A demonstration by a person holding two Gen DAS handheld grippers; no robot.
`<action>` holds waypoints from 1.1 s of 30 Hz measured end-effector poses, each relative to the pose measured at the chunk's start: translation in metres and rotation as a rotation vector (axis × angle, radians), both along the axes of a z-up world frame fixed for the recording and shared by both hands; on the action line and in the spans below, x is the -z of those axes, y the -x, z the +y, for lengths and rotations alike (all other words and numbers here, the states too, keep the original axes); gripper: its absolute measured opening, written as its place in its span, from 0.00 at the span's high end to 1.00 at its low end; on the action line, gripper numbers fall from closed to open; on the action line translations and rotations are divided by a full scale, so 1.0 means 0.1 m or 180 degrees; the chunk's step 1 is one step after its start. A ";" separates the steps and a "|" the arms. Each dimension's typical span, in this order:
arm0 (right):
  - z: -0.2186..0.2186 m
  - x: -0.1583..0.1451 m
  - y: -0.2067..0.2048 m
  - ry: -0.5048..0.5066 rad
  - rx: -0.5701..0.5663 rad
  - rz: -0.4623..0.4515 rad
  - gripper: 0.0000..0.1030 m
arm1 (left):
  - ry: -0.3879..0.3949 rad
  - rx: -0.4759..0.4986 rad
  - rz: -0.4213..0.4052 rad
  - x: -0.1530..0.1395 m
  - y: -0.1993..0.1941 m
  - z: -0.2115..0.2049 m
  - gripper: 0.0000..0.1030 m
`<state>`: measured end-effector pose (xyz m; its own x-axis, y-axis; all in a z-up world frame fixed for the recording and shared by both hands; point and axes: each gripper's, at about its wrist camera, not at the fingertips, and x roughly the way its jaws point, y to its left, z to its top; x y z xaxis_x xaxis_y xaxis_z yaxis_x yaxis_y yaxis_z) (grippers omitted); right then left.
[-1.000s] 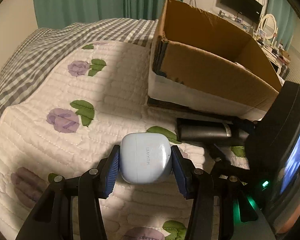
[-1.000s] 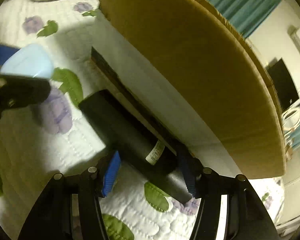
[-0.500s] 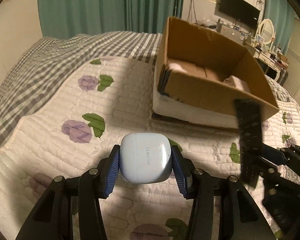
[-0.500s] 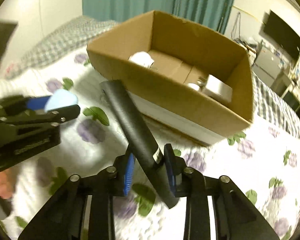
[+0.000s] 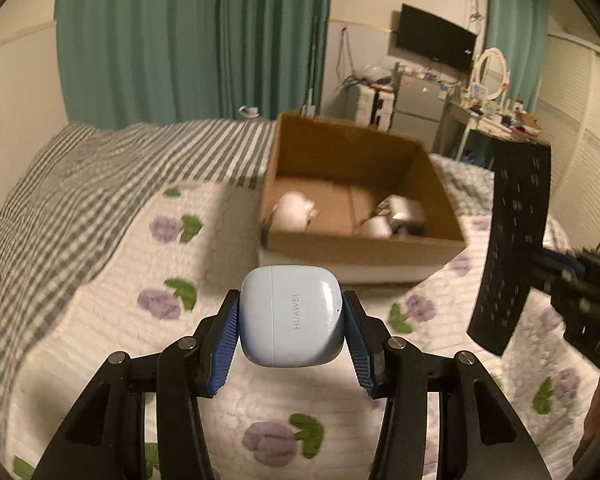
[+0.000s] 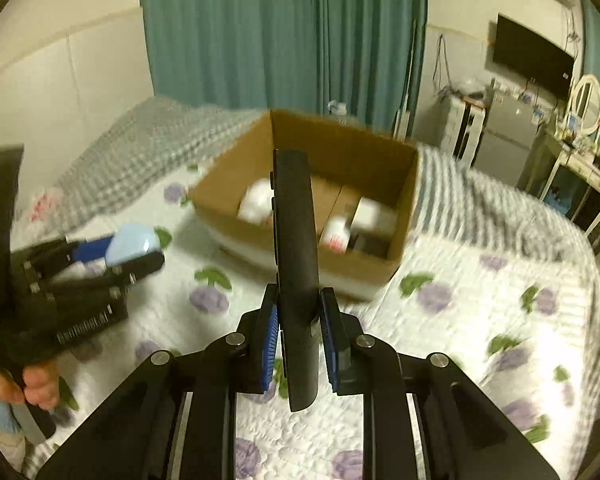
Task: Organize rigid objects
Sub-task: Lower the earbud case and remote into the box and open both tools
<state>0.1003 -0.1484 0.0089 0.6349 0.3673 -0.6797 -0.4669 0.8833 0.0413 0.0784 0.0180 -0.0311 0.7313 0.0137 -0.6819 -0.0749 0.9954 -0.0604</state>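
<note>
My left gripper (image 5: 292, 336) is shut on a pale blue earbud case (image 5: 292, 316) and holds it above the quilt, short of the open cardboard box (image 5: 364, 246). My right gripper (image 6: 298, 330) is shut on a long black remote control (image 6: 294, 248), held upright above the quilt in front of the box (image 6: 364, 272). The remote also shows at the right of the left wrist view (image 5: 512, 240). The left gripper with the case shows at the left of the right wrist view (image 6: 130, 240). The box holds a white round object (image 5: 294, 212) and several small white containers (image 6: 374, 216).
The box stands on a bed with a white floral quilt (image 5: 100, 320) and a grey checked blanket (image 5: 80, 176). Green curtains (image 5: 188, 40) hang behind. A wall TV (image 5: 436, 42), a fridge and a cluttered dressing table (image 5: 496, 116) stand at the back right.
Both grippers have risen well above the bed with their objects. The remote came up off the quilt beside the box and now stands upright. The inside of the box has come into view.
</note>
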 end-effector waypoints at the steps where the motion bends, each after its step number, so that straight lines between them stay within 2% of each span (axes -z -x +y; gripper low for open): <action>1: -0.02 -0.12 -0.02 -0.0027 0.0008 -0.0035 0.82 | -0.0008 0.0028 -0.0022 -0.07 -0.02 -0.03 0.51; 8: -0.04 -0.80 -0.31 -0.0164 0.0046 -0.0349 0.82 | -0.0185 0.0211 -0.0322 -0.67 -0.40 -0.19 0.51; 12: -0.03 -0.97 -0.54 -0.0174 0.0042 -0.0439 0.82 | -0.0222 0.0222 -0.0366 -0.79 -0.71 -0.20 0.51; 15: 0.00 -0.98 -0.77 -0.0169 0.0048 -0.0452 0.82 | -0.0220 0.0196 -0.0350 -0.78 -0.98 -0.18 0.51; 19: 0.06 -0.84 -1.09 -0.0149 0.0047 -0.0373 0.82 | -0.0254 0.0212 -0.0268 -0.60 -1.31 -0.18 0.51; 26: 0.15 -0.21 -1.58 -0.0096 0.0061 -0.0067 0.82 | -0.0293 0.0304 0.0028 -0.02 -1.78 -0.20 0.51; 29: 0.18 0.04 -1.71 -0.0053 0.0053 0.0048 0.82 | -0.0327 0.0330 0.0139 0.21 -1.90 -0.20 0.51; 33: 0.18 0.25 -1.84 -0.0042 0.0040 0.0148 0.82 | -0.0349 0.0314 0.0211 0.35 -1.99 -0.22 0.49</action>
